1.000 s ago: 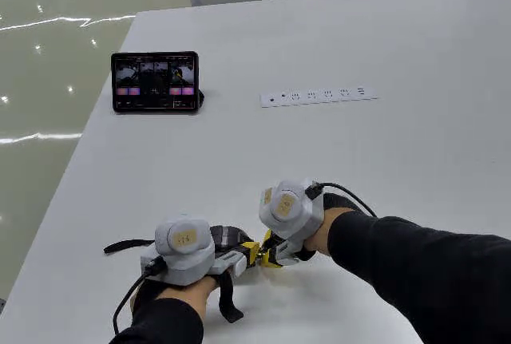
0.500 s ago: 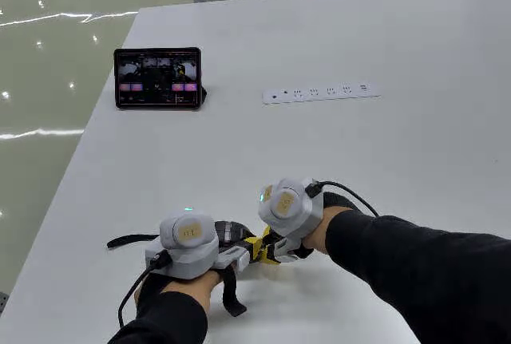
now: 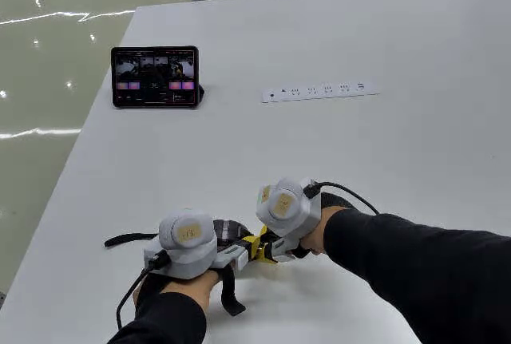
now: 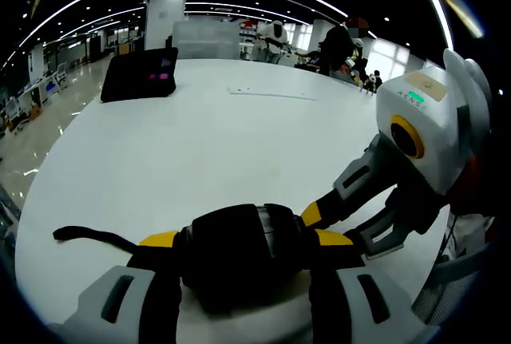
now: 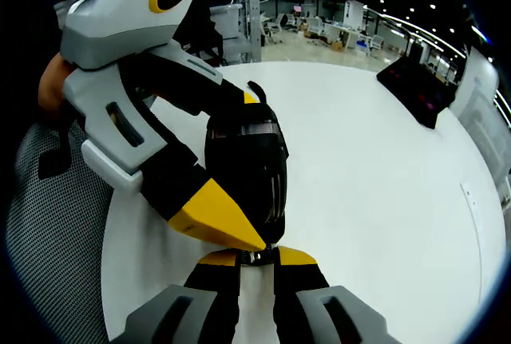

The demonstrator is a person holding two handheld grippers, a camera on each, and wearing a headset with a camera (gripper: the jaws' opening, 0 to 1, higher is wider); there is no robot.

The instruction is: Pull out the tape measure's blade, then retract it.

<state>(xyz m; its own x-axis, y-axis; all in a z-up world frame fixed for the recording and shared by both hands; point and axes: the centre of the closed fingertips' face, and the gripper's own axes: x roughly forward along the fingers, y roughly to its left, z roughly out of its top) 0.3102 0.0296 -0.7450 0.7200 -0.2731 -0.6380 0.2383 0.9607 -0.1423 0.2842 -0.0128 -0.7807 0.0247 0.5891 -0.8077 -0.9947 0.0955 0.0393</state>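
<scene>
Little has changed since the earlier frames: both grippers stay together at the table's (image 3: 359, 144) near edge. The left gripper (image 4: 246, 239) is clamped on the black tape measure (image 4: 247, 260), whose case it half hides in the head view. The right gripper (image 5: 259, 258) is pinched on the blade tab (image 5: 257, 255) at the case mouth. A black strap (image 3: 128, 241) trails toward 9 o'clock. A tablet (image 3: 155, 77) stands at 11 o'clock and a power strip (image 3: 319, 91) lies at 1 o'clock, both well apart from the work.
</scene>
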